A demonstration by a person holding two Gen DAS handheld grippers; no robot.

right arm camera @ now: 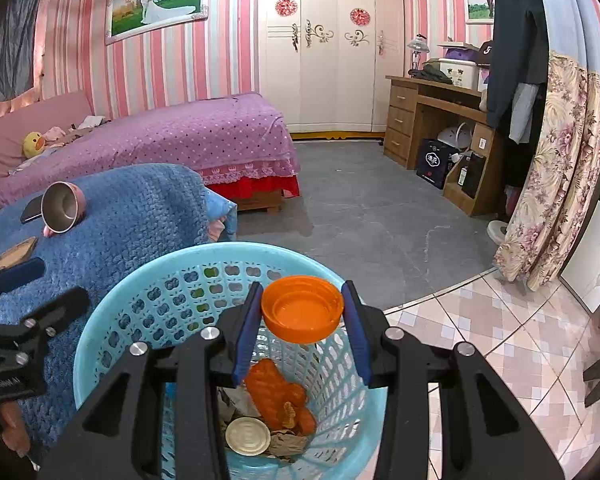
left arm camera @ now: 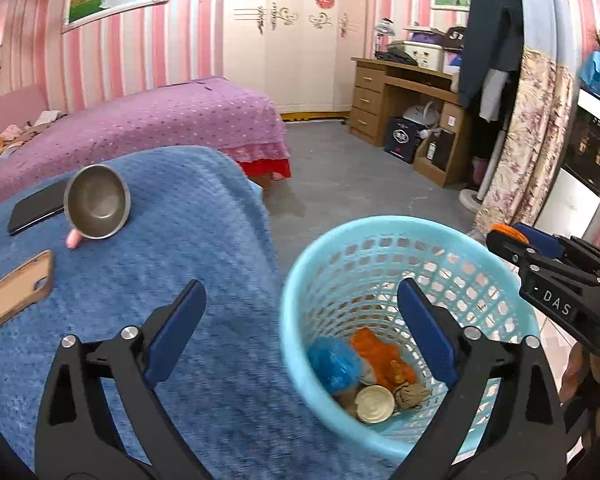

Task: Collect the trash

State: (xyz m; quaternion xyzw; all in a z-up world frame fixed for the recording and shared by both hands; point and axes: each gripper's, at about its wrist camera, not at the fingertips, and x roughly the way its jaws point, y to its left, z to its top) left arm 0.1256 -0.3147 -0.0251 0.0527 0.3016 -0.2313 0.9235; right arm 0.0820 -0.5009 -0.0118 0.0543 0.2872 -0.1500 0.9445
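Round orange plastic lid (right arm camera: pixel 302 309), shallow and glossy, hollow side up, sits clamped between the blue pads of the right tongs (right arm camera: pixel 302 312), centre frame, over the pale-blue perforated plastic basket (right arm camera: pixel 112 320). Left tongs (left arm camera: pixel 300 320) spread wide, empty, straddling the basket rim beside the fuzzy blue blanket-covered worktop (left arm camera: pixel 160 280).

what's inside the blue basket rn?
In the blue basket: crumpled orange wrapper, round pale lid, brown paper scrap, blue plastic bag. The right gripper covers part of the bottom; what lies beneath the pile is hidden.
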